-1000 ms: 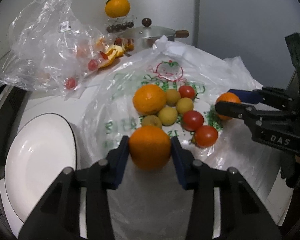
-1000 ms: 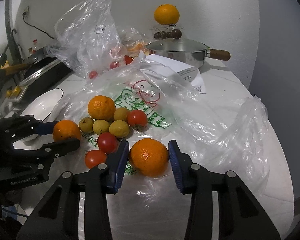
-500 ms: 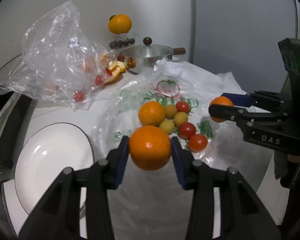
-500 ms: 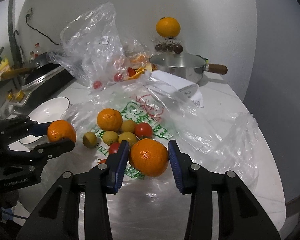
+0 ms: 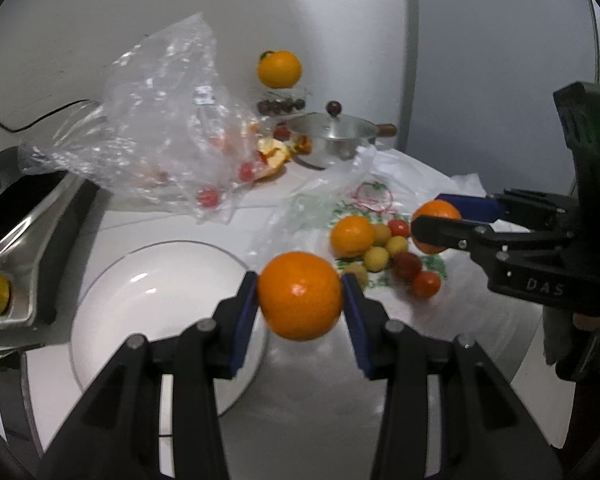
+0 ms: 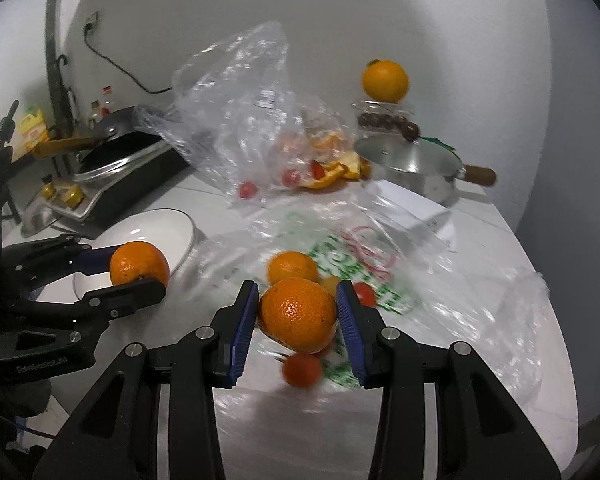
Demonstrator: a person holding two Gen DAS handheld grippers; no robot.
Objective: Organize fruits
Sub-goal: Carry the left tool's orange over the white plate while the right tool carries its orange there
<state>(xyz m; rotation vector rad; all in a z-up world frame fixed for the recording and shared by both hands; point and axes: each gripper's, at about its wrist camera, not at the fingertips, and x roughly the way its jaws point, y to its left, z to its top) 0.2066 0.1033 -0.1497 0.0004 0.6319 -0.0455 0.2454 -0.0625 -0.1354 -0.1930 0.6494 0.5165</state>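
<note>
Both clamped oranges (image 5: 300, 295) (image 6: 298, 315) higher now, glossy, unpeeled.

Orange orange (image 5: 299, 295); white plate (image 5: 112, 300); blue-padded black fingers (image 5: 242, 320).

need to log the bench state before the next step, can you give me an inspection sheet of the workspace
surface: white countertop, partly covered by a flattened printed plastic bag.
job's things: one orange in the left gripper, another orange in the right gripper; a third orange, red tomatoes and small yellow fruits loose on the bag; empty white plate.
clutter: crumpled clear bag with peel and tomatoes, lidded steel pot, orange on a jar.
grippers: both shut on their oranges, lifted off the counter.
cables: black cord along the wall.
surroundings: stove with pan beside the plate, white wall.
</note>
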